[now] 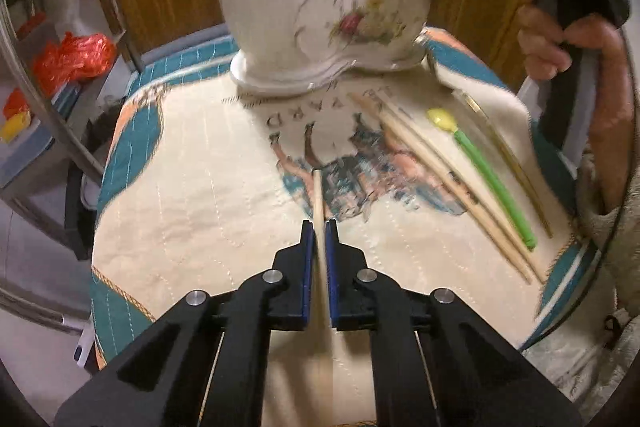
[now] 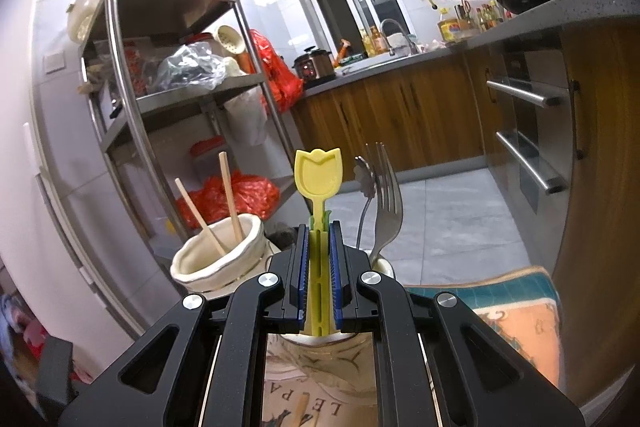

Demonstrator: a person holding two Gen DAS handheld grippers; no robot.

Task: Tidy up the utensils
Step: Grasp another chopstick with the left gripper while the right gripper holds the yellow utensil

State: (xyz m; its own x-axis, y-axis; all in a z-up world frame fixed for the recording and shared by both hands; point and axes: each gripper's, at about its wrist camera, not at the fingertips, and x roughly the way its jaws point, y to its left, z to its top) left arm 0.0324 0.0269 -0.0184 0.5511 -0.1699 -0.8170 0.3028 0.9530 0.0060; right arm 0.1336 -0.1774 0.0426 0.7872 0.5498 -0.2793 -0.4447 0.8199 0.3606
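My left gripper is shut on a pale wooden chopstick that points ahead over the printed cloth. Right of it lie two more chopsticks, a green-handled yellow tulip spoon and a thin brass-coloured utensil. Behind them stands a white ceramic two-cup holder. My right gripper is shut on a yellow tulip-shaped utensil, upright above the holder's right cup. That cup holds a steel fork and a spoon. Two chopsticks stand in the left cup.
A person's hand grips the right tool at the upper right of the left wrist view. A steel shelf rack with red bags stands left of the table. Wooden cabinets and a counter run behind it, and oven handles are at the right.
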